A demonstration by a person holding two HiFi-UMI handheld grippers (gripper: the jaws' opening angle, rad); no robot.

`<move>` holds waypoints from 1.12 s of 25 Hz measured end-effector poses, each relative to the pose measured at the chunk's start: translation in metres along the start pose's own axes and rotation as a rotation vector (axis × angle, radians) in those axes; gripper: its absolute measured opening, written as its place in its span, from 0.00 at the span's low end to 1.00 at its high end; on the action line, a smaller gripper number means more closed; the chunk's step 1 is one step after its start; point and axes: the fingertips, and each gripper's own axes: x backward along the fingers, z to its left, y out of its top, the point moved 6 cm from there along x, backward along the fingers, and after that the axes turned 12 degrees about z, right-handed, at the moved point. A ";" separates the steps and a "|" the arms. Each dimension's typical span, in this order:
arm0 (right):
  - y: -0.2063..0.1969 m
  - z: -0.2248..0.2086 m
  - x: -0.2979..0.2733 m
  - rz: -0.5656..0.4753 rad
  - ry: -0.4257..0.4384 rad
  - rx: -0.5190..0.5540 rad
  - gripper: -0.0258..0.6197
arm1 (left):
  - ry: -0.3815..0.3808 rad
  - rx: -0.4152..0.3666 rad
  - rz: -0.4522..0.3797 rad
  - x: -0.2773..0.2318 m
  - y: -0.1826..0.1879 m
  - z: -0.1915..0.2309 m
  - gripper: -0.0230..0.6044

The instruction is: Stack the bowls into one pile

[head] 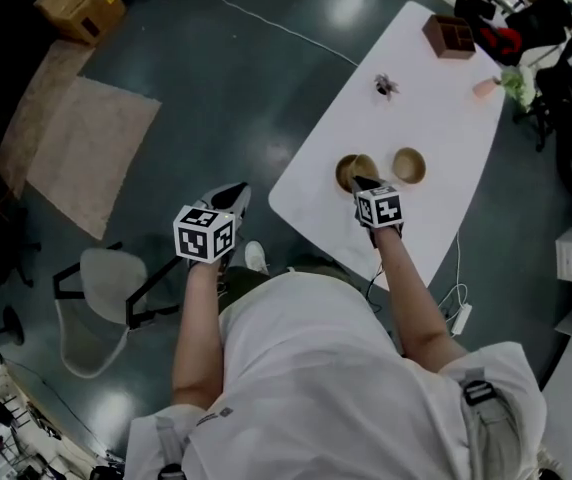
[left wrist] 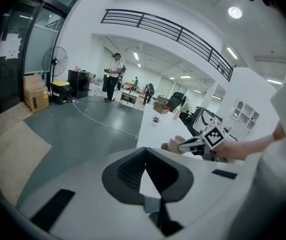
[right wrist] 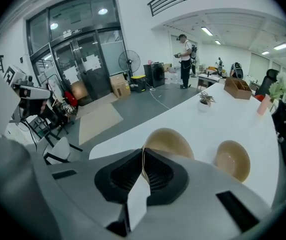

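- Near the left edge of the table [head: 436, 98], toward its near end, two wooden bowls sit just beside each other.
- The right gripper [right wrist: 143, 156] has its jaws pinched on the rim of the held bowl [right wrist: 169, 141], with the thin wall standing between the pads.
- That bowl looks tipped. I cannot tell whether its base is off the table.
- The second bowl [right wrist: 233, 160] rests upright on the table with its mouth up, just to the right of the held one and untouched.
- The left gripper [left wrist: 145, 164] hangs beyond the table's left edge, over the floor. Its jaws are pressed together with nothing between them.
- The bowls look like turned wood, so they are probably light, stiff and hard to break, but smooth-surfaced.
- A pinch on one side of the rim probably lets the bowl swing or slide between the pads, so a firm grip and a slow carry would suit it.
- The rim is the only thin part to take hold of, since the rounded body is too wide and curved.
- Stacking calls for setting the held bowl centred over the second bowl so that it nests.
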 end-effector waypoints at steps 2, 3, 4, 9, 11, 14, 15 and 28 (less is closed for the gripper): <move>0.003 0.003 -0.003 0.014 -0.006 0.021 0.08 | 0.010 0.011 0.000 0.004 -0.003 0.004 0.04; 0.003 0.004 -0.006 0.020 -0.008 0.031 0.08 | 0.016 0.016 0.000 0.006 -0.005 0.006 0.04; 0.004 0.005 -0.009 0.025 -0.008 0.039 0.08 | 0.020 0.022 0.001 0.007 -0.007 0.007 0.04; 0.007 0.009 -0.024 0.047 -0.001 0.048 0.08 | 0.035 0.036 0.017 0.012 -0.015 0.013 0.04; 0.007 0.010 -0.028 0.055 -0.005 0.050 0.08 | 0.035 0.036 0.022 0.013 -0.018 0.014 0.04; 0.008 0.013 -0.033 0.064 -0.005 0.045 0.08 | 0.034 0.039 0.026 0.016 -0.019 0.018 0.04; 0.008 0.014 -0.034 0.068 -0.004 0.041 0.08 | 0.033 0.040 0.027 0.017 -0.019 0.020 0.04; 0.010 0.024 -0.029 0.027 -0.052 -0.103 0.15 | -0.096 -0.052 0.069 -0.004 0.009 0.044 0.04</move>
